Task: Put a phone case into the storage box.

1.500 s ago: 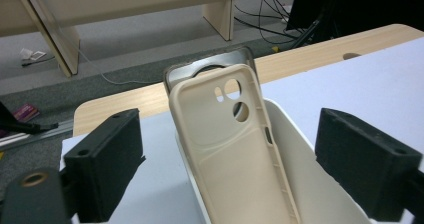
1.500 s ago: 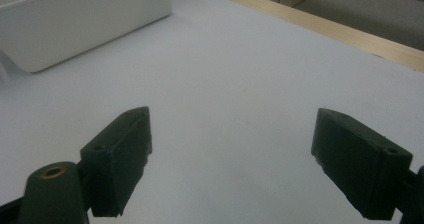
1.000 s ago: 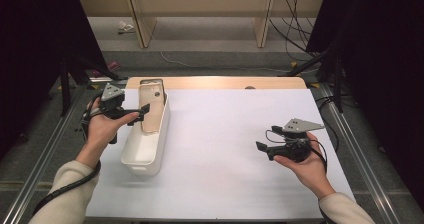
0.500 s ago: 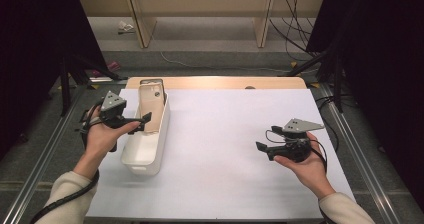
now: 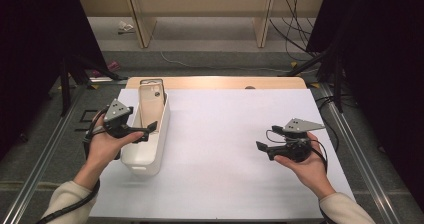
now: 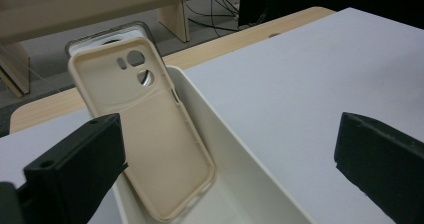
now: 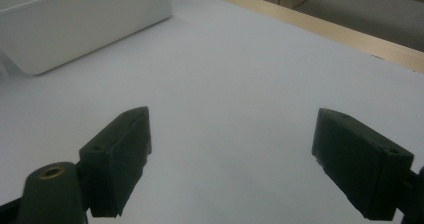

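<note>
Phone case [image 6: 150,134], beige, soft-walled, camera cut-outs at its top: stood upright and tilted back inside a white oblong bin [image 5: 150,144], leaned against the bin's far end, with a second, clear-edged case [image 6: 107,34] seen just behind it. Bin placed at the left side of the white surface [image 5: 225,134]. Left gripper [image 5: 145,130] held at the bin's left rim, fingers spread, nothing pinched. Right gripper [image 5: 262,149] held low over the bare surface, well apart from the bin, fingers likewise spread.
</note>
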